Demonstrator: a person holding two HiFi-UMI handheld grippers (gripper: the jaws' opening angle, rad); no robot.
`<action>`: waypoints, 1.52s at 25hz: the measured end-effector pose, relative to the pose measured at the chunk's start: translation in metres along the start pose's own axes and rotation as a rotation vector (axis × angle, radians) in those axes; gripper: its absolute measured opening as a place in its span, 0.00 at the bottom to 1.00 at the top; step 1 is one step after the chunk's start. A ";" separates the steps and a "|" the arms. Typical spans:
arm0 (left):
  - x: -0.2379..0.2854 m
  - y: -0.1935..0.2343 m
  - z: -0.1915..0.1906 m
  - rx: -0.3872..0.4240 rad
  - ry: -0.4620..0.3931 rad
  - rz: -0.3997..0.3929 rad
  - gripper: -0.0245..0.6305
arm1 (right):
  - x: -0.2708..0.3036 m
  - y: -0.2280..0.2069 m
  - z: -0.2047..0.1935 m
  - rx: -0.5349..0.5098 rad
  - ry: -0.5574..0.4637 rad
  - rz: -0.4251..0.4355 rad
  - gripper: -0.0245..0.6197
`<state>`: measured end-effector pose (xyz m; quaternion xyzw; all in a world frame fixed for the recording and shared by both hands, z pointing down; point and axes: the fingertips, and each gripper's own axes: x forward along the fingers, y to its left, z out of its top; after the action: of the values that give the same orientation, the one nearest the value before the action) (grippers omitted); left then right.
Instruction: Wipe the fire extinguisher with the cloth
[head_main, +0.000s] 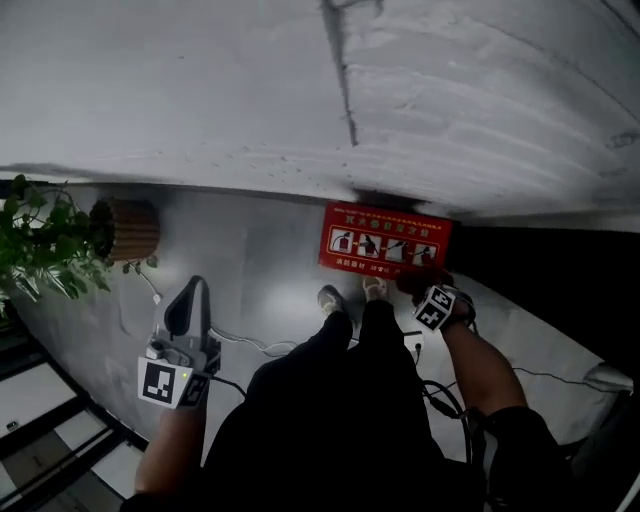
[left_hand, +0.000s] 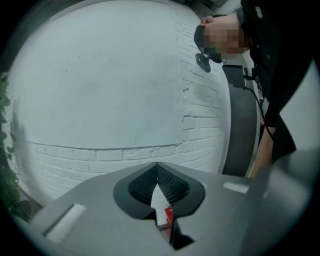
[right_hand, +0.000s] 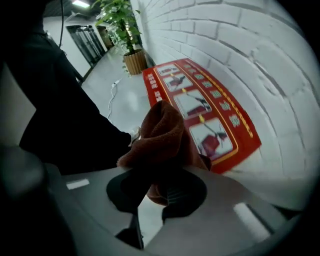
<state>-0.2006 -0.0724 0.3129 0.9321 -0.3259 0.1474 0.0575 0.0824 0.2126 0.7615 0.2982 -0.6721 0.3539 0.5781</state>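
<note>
Right gripper view: fingers of the right gripper (right_hand: 158, 176) pinch the cloth (right_hand: 162, 134). Just beyond lies the red extinguisher box (right_hand: 200, 102), lengthwise along the wall (right_hand: 240, 40). The left gripper (left_hand: 158, 175), fingers pressed together, is farther off.

Head view steeply above red box (head_main: 385, 240)

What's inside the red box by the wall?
Only the closed front of the red box shows, with four little pictures. Its inside is covered, so no extinguisher can be seen. The right gripper holds a brown cloth near it.
</note>
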 end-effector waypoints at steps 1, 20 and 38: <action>0.009 -0.007 0.003 0.004 -0.003 -0.022 0.04 | 0.001 -0.002 -0.024 0.035 0.040 0.001 0.13; -0.038 -0.009 0.020 0.039 -0.030 0.162 0.04 | -0.013 -0.075 0.142 0.117 -0.235 -0.004 0.16; 0.038 -0.076 0.034 -0.016 -0.220 -0.115 0.04 | -0.278 -0.064 0.053 0.403 -0.987 -0.348 0.04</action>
<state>-0.1165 -0.0421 0.2917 0.9593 -0.2773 0.0380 0.0371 0.1467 0.1302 0.4910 0.6397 -0.7228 0.1932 0.1762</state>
